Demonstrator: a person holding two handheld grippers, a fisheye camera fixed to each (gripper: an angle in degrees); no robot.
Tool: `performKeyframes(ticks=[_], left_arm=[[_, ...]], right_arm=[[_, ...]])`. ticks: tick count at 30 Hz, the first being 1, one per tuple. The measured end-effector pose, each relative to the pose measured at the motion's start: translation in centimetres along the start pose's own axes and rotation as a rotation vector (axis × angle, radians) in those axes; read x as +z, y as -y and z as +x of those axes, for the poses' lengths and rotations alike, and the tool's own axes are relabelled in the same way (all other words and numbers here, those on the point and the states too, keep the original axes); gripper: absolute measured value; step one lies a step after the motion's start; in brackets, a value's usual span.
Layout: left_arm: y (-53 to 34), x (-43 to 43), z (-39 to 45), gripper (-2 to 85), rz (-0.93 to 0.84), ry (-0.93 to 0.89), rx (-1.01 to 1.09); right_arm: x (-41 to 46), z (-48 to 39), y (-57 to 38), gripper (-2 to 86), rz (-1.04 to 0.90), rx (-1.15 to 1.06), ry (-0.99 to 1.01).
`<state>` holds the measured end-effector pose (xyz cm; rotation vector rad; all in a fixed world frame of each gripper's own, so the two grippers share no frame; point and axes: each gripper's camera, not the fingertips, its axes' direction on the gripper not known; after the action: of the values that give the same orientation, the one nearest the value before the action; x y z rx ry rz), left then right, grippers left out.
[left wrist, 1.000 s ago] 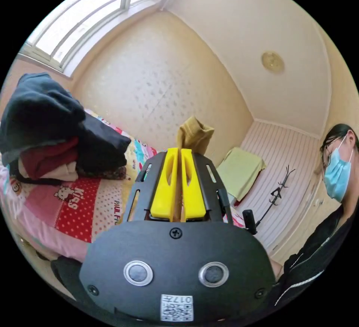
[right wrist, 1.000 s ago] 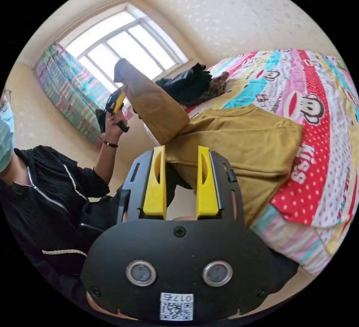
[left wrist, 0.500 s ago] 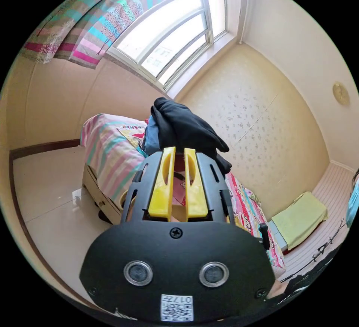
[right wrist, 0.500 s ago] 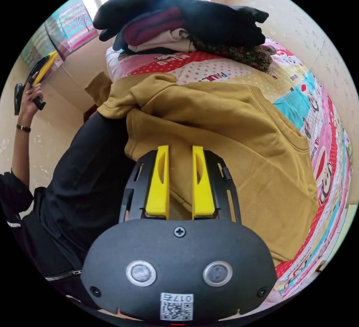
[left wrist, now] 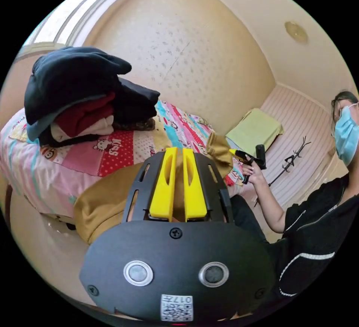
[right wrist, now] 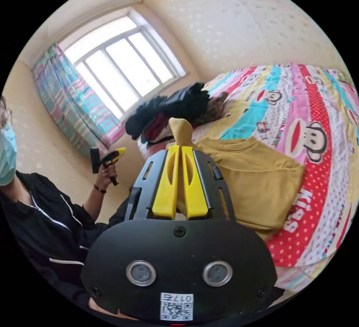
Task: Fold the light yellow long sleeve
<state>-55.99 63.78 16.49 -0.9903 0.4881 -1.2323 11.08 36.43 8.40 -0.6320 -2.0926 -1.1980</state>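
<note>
One cartoon-print bed (right wrist: pixel 318 125) carries mustard long sleeve (right wrist: pixel 254 177), draped over near edge. Dark clothes pile (left wrist: pixel 82 91) beside it. Right tool (right wrist: pixel 179 151) clamped on sleeve fabric. Left tool (left wrist: pixel 175 155) jaws nearly together, grip unclear.

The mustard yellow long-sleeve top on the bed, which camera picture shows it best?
The right gripper view: the mustard yellow long-sleeve top lies spread on the cartoon bedsheet, its body in plain sight, one sleeve rising between that gripper's jaws. The left gripper view catches the top partly behind the left gripper.
</note>
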Motion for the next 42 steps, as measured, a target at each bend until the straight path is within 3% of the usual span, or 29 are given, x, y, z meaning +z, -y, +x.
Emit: performKeyframes(ticks=[4,9,11,14,16,18,22,26,32,37,42], left_arm=[[1.3,6.5,3.4,6.7,-0.128,0.053,0.141],[6.7,16.1,4.3,9.5,-0.228,0.204,0.294],[9.0,20.1,3.3,9.7,-0.317,0.189,0.3],[11.5,27.0,0.9,11.1,-0.446,0.01,0.277],[12.0,30.1,-0.4,11.2,-0.468,0.021,0.256],[11.8,33.4,-1.5,11.2,-0.54,0.107,0.277],[9.8,36.9,-2.4,11.8,-0.65,0.094,0.282],[6.6,39.0,-1.9,12.6,-0.66,0.153,0.29],[4.5,39.2,-1.9,12.3,-0.613,0.178,0.257],[3.0,38.5,-3.0,10.9,-0.565,0.152,0.177],[1.3,37.8,-0.5,9.1,-0.56,0.254,0.21]], right_arm=[[-14.4,6.2,-3.9,4.3,0.209,0.191,-0.397],[-20.3,6.1,-6.7,9.9,0.317,0.227,-0.624],[-19.1,5.1,-5.3,11.0,0.304,0.154,-0.653],[-13.2,5.4,-0.6,11.1,0.136,-0.026,-0.434],[-5.6,7.1,3.9,11.0,-0.118,-0.135,-0.223],[1.0,8.0,6.7,10.8,-0.313,-0.216,-0.173],[14.3,9.0,11.0,11.4,-0.639,-0.403,-0.124],[20.8,10.2,13.6,13.4,-0.749,-0.453,-0.111],[26.3,11.4,11.8,14.7,-0.931,-0.511,-0.266],[23.6,11.1,6.9,14.2,-0.693,-0.492,-0.294],[23.0,5.7,3.9,5.8,-0.742,-0.677,-0.362]])
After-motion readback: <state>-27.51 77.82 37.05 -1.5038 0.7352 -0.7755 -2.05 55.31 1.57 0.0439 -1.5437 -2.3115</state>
